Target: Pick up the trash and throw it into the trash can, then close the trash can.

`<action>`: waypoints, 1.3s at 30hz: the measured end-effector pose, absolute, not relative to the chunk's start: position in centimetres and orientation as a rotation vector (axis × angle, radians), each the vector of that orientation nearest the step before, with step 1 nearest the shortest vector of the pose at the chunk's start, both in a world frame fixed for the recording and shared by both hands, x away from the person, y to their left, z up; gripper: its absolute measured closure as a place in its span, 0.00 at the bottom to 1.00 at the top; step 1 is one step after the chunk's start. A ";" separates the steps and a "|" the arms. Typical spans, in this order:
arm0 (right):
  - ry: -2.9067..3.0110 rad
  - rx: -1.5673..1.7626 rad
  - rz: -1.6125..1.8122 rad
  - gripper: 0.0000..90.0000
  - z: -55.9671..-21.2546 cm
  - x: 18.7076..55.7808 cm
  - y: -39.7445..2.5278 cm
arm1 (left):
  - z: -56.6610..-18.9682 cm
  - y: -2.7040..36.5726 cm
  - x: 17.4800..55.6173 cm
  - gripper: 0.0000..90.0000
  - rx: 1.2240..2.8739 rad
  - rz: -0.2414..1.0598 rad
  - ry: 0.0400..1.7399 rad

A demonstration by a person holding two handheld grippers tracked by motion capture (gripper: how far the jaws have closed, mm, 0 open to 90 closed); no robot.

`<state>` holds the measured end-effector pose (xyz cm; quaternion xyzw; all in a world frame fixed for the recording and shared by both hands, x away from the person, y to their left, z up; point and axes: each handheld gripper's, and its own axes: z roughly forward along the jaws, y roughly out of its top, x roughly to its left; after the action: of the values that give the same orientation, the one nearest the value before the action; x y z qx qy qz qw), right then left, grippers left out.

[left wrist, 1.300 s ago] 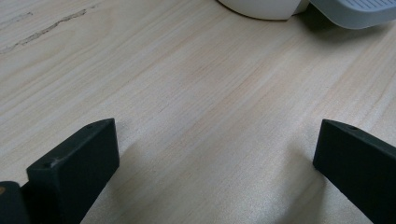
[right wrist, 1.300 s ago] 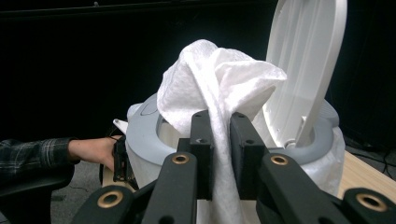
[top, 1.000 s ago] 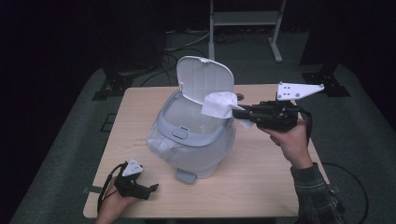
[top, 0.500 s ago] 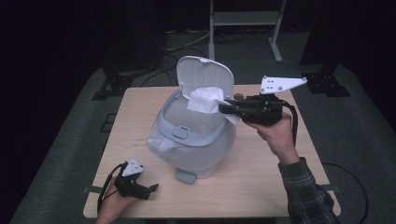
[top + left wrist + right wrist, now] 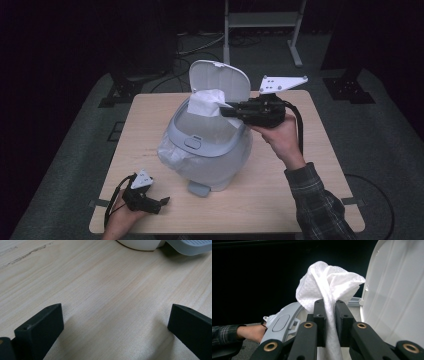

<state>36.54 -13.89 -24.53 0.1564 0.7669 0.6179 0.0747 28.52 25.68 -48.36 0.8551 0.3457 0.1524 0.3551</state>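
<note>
Left tongs (image 5: 162, 202) rest near the counter's (image 5: 150, 120) front left corner, held by the left hand (image 5: 122, 220), jaws spread wide with bare wood between them in the left gripper view; just beyond them sits the bin's pedal (image 5: 190, 246), close but not touching; farther in, at the counter's middle, stands the bin (image 5: 210, 150), a pale grey pail lined with a clear bag (image 5: 172, 152), its lid (image 5: 220, 80) tipped up and back; right tongs (image 5: 224, 111), gripped by the right hand (image 5: 277, 137), reach in from the right at rim height, jaws pinched narrow on a tissue (image 5: 329, 285); the tissue bunches white above the bin's open mouth, just in front of the raised lid, its tail hanging down between the jaws.
</note>
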 end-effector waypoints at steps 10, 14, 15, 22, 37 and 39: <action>2.312 0.462 1.833 0.69 -24.7 36.8 -12.3 | -48.4 25.7 28.5 0.00 2.209 0.394 0.893; 2.299 0.469 1.840 0.59 -24.8 36.9 -12.3 | -48.4 25.7 28.5 0.00 2.209 0.394 0.894; 2.293 0.475 1.847 0.56 -24.8 36.9 -12.4 | -48.4 25.7 28.5 0.00 2.209 0.394 0.893; 2.285 0.481 1.852 0.54 -24.7 36.8 -12.7 | -48.4 25.7 28.5 0.00 2.209 0.394 0.893; 2.275 0.496 1.844 0.68 -25.1 35.7 -15.9 | -48.4 25.7 28.5 0.00 2.209 0.394 0.894; 2.273 0.504 1.842 0.71 -25.1 35.6 -16.6 | -48.4 25.7 28.5 0.00 2.209 0.394 0.894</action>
<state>35.58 -16.60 -25.15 0.1692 0.7629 0.6180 0.0863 28.52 25.68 -48.36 0.8550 0.3458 0.1525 0.3551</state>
